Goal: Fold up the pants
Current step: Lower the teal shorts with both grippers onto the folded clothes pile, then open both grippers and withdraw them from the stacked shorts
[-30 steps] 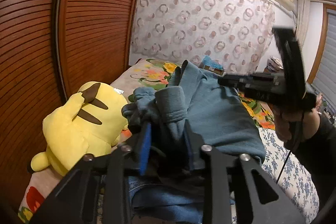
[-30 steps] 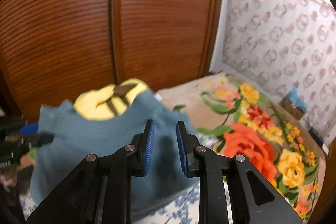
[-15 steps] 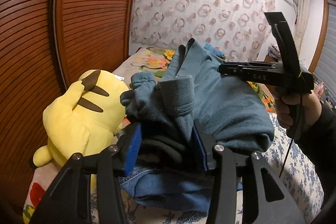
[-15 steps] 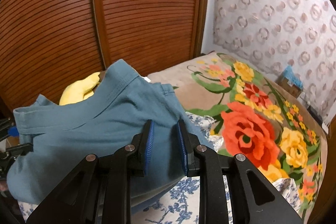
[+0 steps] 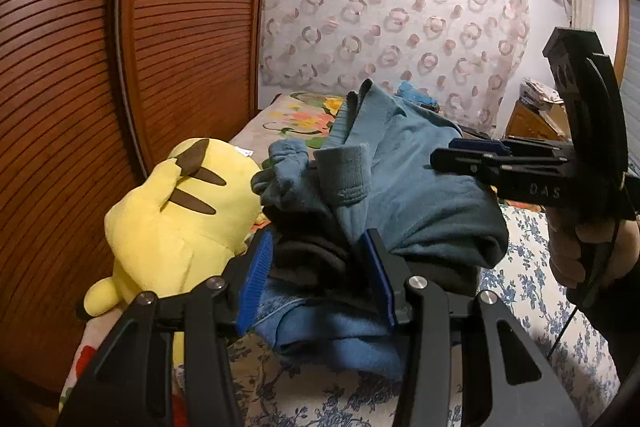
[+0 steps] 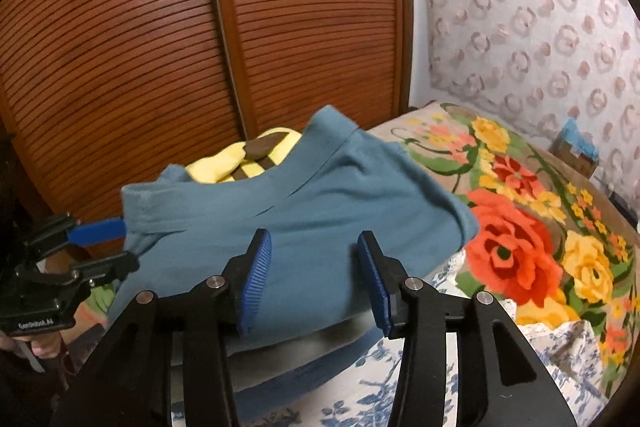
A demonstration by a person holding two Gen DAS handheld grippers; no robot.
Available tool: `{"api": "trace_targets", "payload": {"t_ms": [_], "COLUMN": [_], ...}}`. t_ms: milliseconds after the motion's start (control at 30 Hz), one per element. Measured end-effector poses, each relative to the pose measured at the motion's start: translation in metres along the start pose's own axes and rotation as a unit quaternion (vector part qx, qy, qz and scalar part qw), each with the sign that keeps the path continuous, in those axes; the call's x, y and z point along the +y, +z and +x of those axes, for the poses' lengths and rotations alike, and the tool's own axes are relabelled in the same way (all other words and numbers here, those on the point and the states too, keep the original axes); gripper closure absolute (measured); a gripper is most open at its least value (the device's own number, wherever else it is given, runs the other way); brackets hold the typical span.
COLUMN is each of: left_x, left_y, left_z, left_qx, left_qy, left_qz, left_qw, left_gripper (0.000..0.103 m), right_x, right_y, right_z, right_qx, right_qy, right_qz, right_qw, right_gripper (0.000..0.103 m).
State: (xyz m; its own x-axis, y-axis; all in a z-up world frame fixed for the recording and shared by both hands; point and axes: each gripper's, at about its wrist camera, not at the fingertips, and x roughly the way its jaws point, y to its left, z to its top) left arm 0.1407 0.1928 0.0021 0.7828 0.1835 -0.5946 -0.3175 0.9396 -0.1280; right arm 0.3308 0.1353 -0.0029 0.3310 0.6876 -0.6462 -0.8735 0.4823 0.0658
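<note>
The teal-blue pants (image 5: 416, 183) lie folded in a thick bundle on top of a stack of clothes on the bed, and show in the right wrist view (image 6: 320, 227) too. My left gripper (image 5: 320, 267) is open, its blue pads (image 5: 256, 279) on either side of the bundle's cuffed near end. My right gripper (image 6: 314, 275) is open, just off the bundle's other side, and appears from the side in the left wrist view (image 5: 472, 155). The left gripper's fingertips (image 6: 100, 231) touch the bundle's left edge in the right wrist view.
A yellow plush toy (image 5: 176, 223) lies left of the pants against the slatted wooden wardrobe doors (image 5: 160, 39). Darker blue folded clothes (image 5: 332, 331) sit under the pants. The bed has a floral blanket (image 6: 520, 239) and a blue-flowered sheet (image 5: 524, 291). A patterned curtain (image 5: 392, 23) hangs behind.
Both grippers have opened: the left let go of the pants' cuff end and the right jaws widened. The pants bundle has settled lower onto the stack.
</note>
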Motion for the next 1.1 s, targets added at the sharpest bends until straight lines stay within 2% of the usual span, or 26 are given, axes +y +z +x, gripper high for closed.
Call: {"api": "trace_targets", "payload": {"t_ms": [200, 833, 1000, 1100], "left_x": [0.004, 0.002, -0.001, -0.002], "left_y": [-0.003, -0.012, -0.015, -0.017], "left_z": [-0.007, -0.031, -0.035, -0.041], "left_qx": [-0.004, -0.012, -0.014, -0.015], "left_qy": [0.005, 0.007, 0.028, 0.015], "left_qz": [-0.001, 0.021, 0.028, 0.026], "left_qw": [1.0000, 0.9997, 0.9991, 0.9995], "left_gripper": [0.047, 0.044, 0.044, 0.044], "right_x": [0.009, 0.018, 0.023, 0.029], "right_y": [-0.007, -0.023, -0.025, -0.026], "right_z": [-0.004, -0.025, -0.038, -0.044], "right_qx": [0.000, -0.015, -0.027, -0.032], "right_qy": [-0.008, -0.036, -0.044, -0.053], "right_qz": [-0.002, 0.019, 0.027, 0.025], "right_qw": [1.000, 0.999, 0.998, 0.998], "right_gripper": [0.056, 0.047, 0.034, 0.029]}}
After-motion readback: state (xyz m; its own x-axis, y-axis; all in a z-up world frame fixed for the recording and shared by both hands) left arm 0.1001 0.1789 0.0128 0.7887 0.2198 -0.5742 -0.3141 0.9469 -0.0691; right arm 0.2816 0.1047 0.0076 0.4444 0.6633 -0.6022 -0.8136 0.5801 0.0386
